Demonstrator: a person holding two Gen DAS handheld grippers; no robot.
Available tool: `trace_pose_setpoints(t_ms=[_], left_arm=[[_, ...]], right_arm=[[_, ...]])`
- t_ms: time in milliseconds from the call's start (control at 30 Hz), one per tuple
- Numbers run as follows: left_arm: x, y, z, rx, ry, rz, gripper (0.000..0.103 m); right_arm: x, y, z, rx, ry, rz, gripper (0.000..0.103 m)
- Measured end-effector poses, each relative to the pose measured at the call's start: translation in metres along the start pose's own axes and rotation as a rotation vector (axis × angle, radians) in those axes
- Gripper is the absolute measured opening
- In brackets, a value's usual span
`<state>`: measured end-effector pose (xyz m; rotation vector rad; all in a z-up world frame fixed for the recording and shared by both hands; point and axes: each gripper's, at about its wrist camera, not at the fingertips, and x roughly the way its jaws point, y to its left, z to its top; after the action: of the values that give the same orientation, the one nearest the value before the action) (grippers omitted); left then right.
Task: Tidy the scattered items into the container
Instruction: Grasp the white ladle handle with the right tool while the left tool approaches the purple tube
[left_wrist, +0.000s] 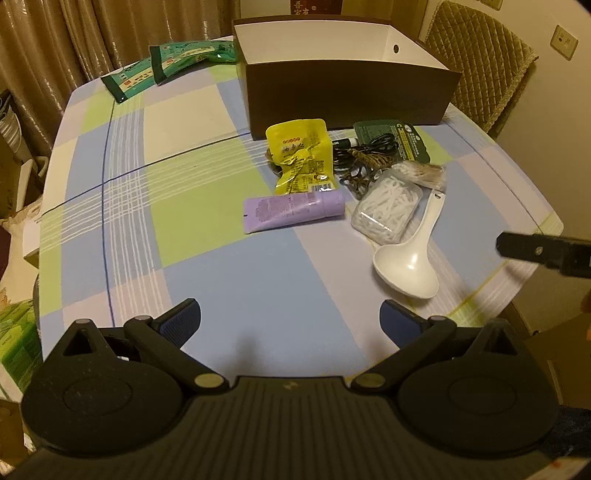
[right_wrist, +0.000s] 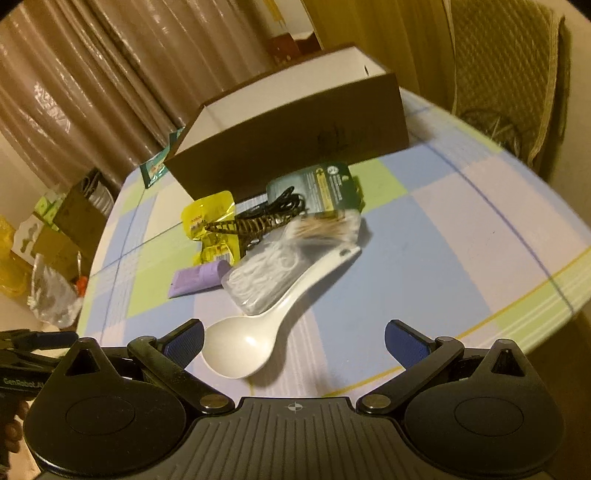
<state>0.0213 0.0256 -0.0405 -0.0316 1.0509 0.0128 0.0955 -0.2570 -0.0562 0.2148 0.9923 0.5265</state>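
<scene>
The white spoon (left_wrist: 408, 254) lies flat on the checked tabletop (left_wrist: 166, 206), bowl near the edge, handle pointing away toward the brown box (left_wrist: 351, 92). Its handle is under a clear bag of white sticks (left_wrist: 388, 210). A purple tube (left_wrist: 293, 212) lies sideways beside a yellow packet (left_wrist: 301, 158). Both the left gripper (left_wrist: 290, 319) and the right gripper (right_wrist: 293, 343) have wide, empty jaws. Brown curtains (right_wrist: 92, 92) hang behind.

Left gripper (left_wrist: 290, 317) and right gripper (right_wrist: 293, 339) wide apart-fingered.

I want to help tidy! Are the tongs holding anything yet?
No, nothing. Both the left tongs and right tongs are open and empty.
</scene>
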Motion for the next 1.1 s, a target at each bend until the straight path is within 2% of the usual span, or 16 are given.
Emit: trace_pose_setpoints(t_ms=[100, 167, 200, 267, 367, 667, 1000, 1100], left_arm=[[0.005, 0.001, 0.004, -0.001, -0.001, -0.002, 0.102], [0.009, 0.003, 0.006, -0.007, 0.005, -0.004, 0.102], [0.012, 0.004, 0.008, -0.009, 0.009, -0.005, 0.102], [0.016, 0.004, 0.01, -0.003, 0.011, 0.004, 0.102], [0.023, 0.005, 0.012, 0.011, 0.02, 0.014, 0.102], [0.042, 0.011, 0.02, -0.014, 0.046, 0.02, 0.102], [0.053, 0.018, 0.025, -0.043, 0.073, 0.044, 0.102], [0.054, 0.02, 0.024, -0.05, 0.079, 0.049, 0.102]], right_arm=[[0.007, -0.007, 0.004, 0.036, 0.017, 0.031, 0.099], [0.013, -0.012, 0.006, 0.064, 0.03, 0.064, 0.062], [0.018, -0.014, 0.007, 0.08, 0.045, 0.075, 0.051], [0.027, -0.019, 0.009, 0.119, 0.066, 0.105, 0.045], [0.039, -0.025, 0.012, 0.169, 0.092, 0.135, 0.037], [0.065, -0.051, 0.024, 0.328, 0.127, 0.195, 0.028], [0.093, -0.063, 0.025, 0.452, 0.137, 0.222, 0.024], [0.099, -0.069, 0.02, 0.497, 0.14, 0.247, 0.007]])
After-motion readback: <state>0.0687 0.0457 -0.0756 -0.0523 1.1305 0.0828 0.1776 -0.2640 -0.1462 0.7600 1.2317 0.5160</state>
